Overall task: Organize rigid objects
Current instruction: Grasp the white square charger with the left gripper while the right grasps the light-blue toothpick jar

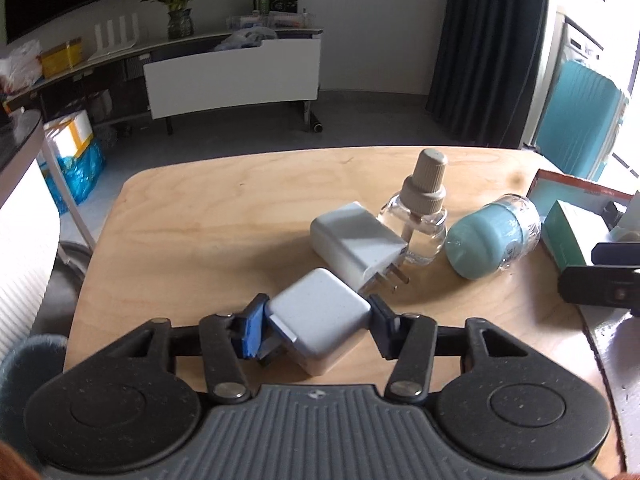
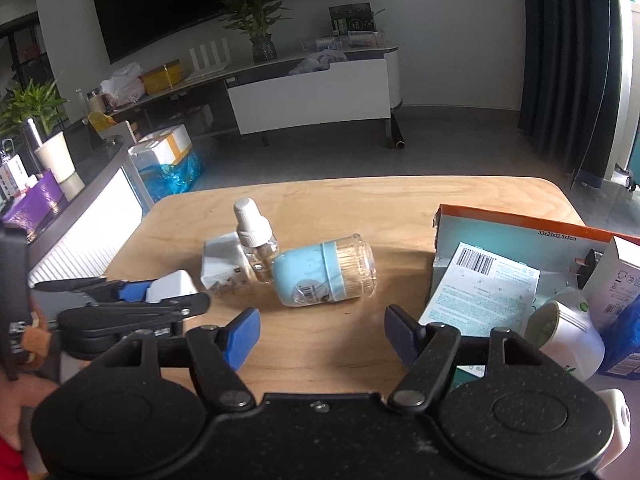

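My left gripper (image 1: pixel 318 326) is shut on a square white charger (image 1: pixel 320 320) just above the wooden table (image 1: pixel 192 224); it also shows in the right wrist view (image 2: pixel 172 286). Beyond it lie a second white plug adapter (image 1: pixel 356 242), an upright clear refill bottle (image 1: pixel 420 208) with a beige cap, and a blue-capped jar (image 1: pixel 492 236) on its side. My right gripper (image 2: pixel 322 334) is open and empty, in front of the jar (image 2: pixel 326 276) and left of the open cardboard box (image 2: pixel 500 264).
The box at the table's right holds a paper sheet (image 2: pixel 484 284), a white round device (image 2: pixel 568 328), a white carton (image 2: pixel 620 280) and a blue bag (image 2: pixel 624 340). A green box (image 1: pixel 572 232) shows in the left wrist view. A counter (image 2: pixel 80 184) stands left of the table.
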Demonstrator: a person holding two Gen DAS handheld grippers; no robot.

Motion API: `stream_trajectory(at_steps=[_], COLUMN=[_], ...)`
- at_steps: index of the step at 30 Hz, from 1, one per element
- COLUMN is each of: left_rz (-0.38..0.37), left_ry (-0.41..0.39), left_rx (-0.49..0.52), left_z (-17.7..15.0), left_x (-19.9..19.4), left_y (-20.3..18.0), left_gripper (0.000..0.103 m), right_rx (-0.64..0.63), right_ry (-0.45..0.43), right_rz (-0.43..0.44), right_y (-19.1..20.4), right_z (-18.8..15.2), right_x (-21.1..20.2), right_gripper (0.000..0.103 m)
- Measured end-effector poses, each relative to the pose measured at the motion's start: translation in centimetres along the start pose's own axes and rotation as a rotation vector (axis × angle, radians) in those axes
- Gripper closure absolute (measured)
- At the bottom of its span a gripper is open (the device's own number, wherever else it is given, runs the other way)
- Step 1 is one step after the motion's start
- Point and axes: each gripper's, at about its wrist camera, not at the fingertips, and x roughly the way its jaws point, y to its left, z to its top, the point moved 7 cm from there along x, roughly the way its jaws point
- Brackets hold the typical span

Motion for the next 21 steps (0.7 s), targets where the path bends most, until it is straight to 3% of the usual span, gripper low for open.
stream_trajectory(at_steps=[4,6,13,21], left_rz=[-0.001,0.010,0.014,0.004], left_ry=[0.003,-0.003,-0.007,-0.023], left_rx=[-0.065,-0.074,-0.124,-0.146], left_z=[-0.4,-0.6,-0.8,-0.5], left_x=[-1.0,-1.7,-2.4,-2.4], left_y=[0.3,0.4,1.0,1.0], left_gripper=[0.050,0.050,0.050,0.050], right_rx=[-0.018,-0.056,-0.126,-0.213], right_ry=[0.018,0.015,0.022,0.106], right_rz=[0.014,0.016,-0.022,-0.016], right_y=[0.2,0.6,0.9,1.8], right_z=[0.4,0.9,2.6,3.5], right_x=[1.2,1.9,4.6,8.1], right_gripper=[0.018,0.012,0.010,0.003])
